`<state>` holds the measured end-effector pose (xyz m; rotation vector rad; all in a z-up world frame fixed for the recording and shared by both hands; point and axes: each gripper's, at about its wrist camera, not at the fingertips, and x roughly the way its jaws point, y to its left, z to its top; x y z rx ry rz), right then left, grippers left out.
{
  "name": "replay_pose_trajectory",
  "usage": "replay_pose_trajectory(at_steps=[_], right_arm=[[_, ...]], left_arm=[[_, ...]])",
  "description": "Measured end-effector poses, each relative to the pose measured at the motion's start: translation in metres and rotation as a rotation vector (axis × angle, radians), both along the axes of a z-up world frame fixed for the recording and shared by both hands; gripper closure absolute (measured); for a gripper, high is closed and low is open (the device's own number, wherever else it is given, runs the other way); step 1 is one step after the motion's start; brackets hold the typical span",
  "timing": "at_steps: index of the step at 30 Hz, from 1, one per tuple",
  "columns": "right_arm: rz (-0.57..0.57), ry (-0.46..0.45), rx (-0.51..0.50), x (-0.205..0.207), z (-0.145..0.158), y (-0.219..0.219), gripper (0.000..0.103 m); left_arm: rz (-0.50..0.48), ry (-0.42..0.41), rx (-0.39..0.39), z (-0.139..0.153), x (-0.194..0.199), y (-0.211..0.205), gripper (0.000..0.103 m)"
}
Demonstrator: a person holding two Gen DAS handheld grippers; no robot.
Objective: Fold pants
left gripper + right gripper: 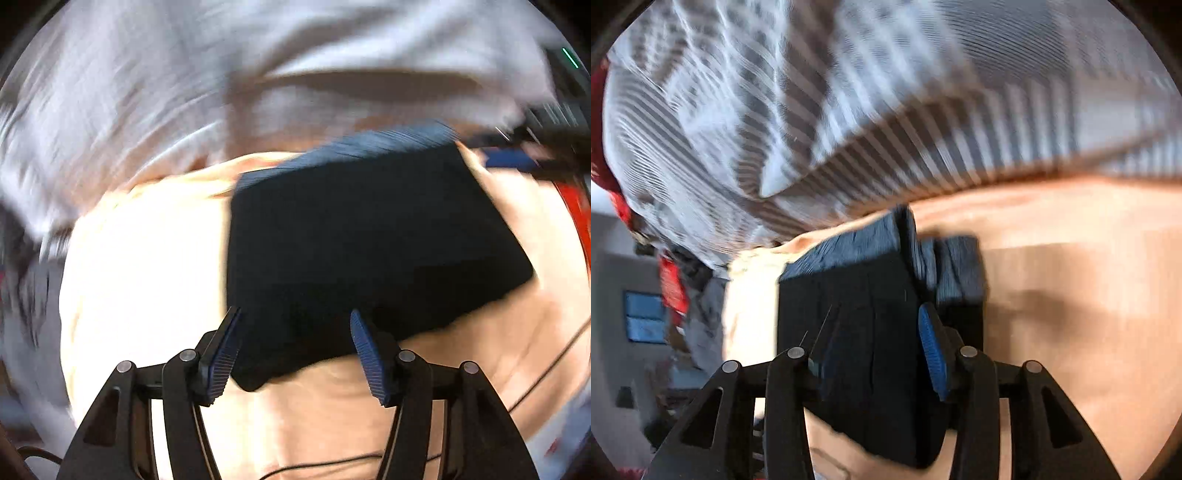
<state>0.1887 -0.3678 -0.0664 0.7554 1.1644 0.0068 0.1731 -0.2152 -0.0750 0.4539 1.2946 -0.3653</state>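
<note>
In the left wrist view my left gripper (295, 350) sits at the bottom centre with its fingers spread wide and nothing between them. The pants (369, 251), dark and already a compact rectangle, lie across the middle of the frame on the peach sheet (147, 277), their near edge just past my fingertips. I judge I keep this one released because the bundle holds its shape unaided. A pale duvet (184, 92) fills the top (badly blurred).

In the right wrist view my right gripper (871, 354) is at the bottom centre, and the pants (849, 295) rise from between its fingers into the middle of the frame. The blue right pad (932, 350) presses the cloth; the left pad is hidden behind the fabric, so I read this one as clamped on the folded stack, probably to carry or square it. The striped duvet (849, 110) crosses the upper half, the sheet (1071, 295) the right.
</note>
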Motion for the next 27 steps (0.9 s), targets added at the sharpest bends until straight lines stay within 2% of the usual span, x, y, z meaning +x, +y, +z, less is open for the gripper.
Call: replay_pose_trajectory(at_steps=[2, 4, 5, 6, 7, 10, 14, 17, 21, 25, 27], right_arm=[[0.017, 0.021, -0.021, 0.014, -0.01, 0.001, 0.058], [0.036, 0.025, -0.026, 0.017, -0.013, 0.0, 0.058], [0.049, 0.034, -0.036, 0.021, -0.015, 0.002, 0.065], [0.057, 0.054, -0.061, 0.02, -0.018, 0.003, 0.089], [0.06, 0.067, -0.068, 0.02, -0.017, 0.003, 0.097], [0.066, 0.07, -0.082, 0.004, -0.013, 0.002, 0.098], [0.061, 0.112, -0.074, -0.013, -0.023, -0.002, 0.098], [0.049, 0.107, -0.074, -0.018, -0.022, -0.002, 0.098], [0.042, 0.124, -0.145, -0.026, -0.005, 0.002, 0.097], [0.052, 0.082, -0.167, -0.045, 0.017, 0.019, 0.094], [0.099, 0.062, -0.166, -0.053, 0.025, 0.032, 0.086]], left_arm=[[0.148, 0.022, -0.039, -0.01, 0.028, 0.022, 0.042], [0.241, 0.036, -0.07, -0.02, 0.045, 0.037, 0.042], [0.274, 0.051, -0.083, -0.026, 0.052, 0.041, 0.042], [0.292, 0.079, -0.088, -0.036, 0.06, 0.043, 0.042], [0.301, 0.104, -0.081, -0.045, 0.066, 0.045, 0.042], [0.286, 0.16, -0.096, -0.059, 0.057, 0.038, 0.042], [0.197, 0.167, -0.089, -0.061, 0.029, 0.014, 0.042], [0.16, 0.116, -0.042, -0.063, 0.017, 0.001, 0.042], [0.228, 0.135, -0.059, -0.065, 0.02, 0.004, 0.041], [0.221, 0.115, -0.044, -0.066, 0.02, 0.002, 0.04], [0.227, 0.102, -0.039, -0.059, 0.01, -0.005, 0.04]])
